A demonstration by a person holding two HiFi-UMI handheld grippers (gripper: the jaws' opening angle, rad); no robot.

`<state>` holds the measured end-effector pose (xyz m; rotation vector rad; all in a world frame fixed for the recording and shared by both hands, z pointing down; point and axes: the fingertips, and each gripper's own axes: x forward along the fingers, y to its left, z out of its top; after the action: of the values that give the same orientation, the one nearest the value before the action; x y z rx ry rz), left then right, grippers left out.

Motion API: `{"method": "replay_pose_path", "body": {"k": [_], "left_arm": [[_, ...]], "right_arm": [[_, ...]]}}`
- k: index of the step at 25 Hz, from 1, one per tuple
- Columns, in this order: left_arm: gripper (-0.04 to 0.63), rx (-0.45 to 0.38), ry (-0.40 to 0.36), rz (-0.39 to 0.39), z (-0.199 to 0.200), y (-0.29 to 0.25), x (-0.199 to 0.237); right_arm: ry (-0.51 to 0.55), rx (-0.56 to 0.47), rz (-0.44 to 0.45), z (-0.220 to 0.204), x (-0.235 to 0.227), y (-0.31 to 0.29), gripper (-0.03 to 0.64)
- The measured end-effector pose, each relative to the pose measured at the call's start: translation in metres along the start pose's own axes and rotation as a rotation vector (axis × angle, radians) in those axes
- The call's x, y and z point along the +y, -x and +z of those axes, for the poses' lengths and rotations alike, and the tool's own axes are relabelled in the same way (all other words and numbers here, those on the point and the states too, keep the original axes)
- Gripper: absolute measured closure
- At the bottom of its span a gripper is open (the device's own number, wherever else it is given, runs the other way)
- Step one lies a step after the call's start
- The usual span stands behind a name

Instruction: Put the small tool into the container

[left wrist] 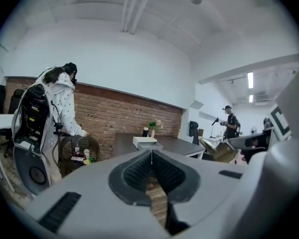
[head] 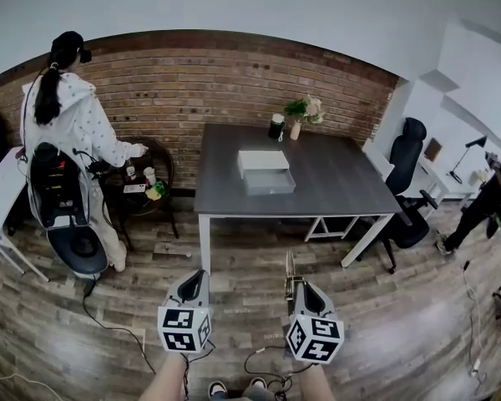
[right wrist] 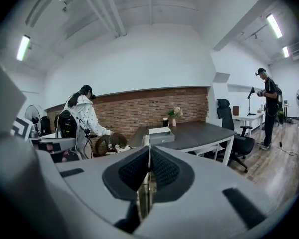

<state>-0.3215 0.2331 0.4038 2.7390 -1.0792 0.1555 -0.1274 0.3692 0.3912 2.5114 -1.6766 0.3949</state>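
My right gripper [head: 306,286] is shut on the small tool [head: 290,270], a thin metal piece that sticks out ahead of the jaws. In the right gripper view the tool [right wrist: 143,190] shows as a pale strip pinched between the ribbed pads of the right gripper [right wrist: 149,151]. My left gripper [head: 194,279] is shut with nothing in it, its pads meeting edge to edge in the left gripper view [left wrist: 151,156]. The container [head: 265,172], a white box with a grey drawer pulled out, sits on the dark grey table [head: 342,182] well ahead of both grippers. It also shows as the container [right wrist: 160,134] and the container [left wrist: 146,143] in the gripper views.
A vase of flowers [head: 300,114] and a dark cup [head: 275,126] stand at the table's back edge. A person in a white jacket [head: 75,132] stands by a small round side table [head: 142,186] at left. An office chair [head: 405,182] and another person [head: 488,195] are at right. Cables [head: 108,324] lie on the wooden floor.
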Motion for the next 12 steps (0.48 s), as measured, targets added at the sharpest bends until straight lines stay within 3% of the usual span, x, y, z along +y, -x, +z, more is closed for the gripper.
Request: {"method": "replay_pose_path", "body": {"k": [12], "left_arm": [[0.588,0.027,0.005,-0.001,-0.007,-0.03,0.01]], "right_arm": [[-0.007,0.015,-0.021,0.001,-0.015,-0.029,0.607]]}}
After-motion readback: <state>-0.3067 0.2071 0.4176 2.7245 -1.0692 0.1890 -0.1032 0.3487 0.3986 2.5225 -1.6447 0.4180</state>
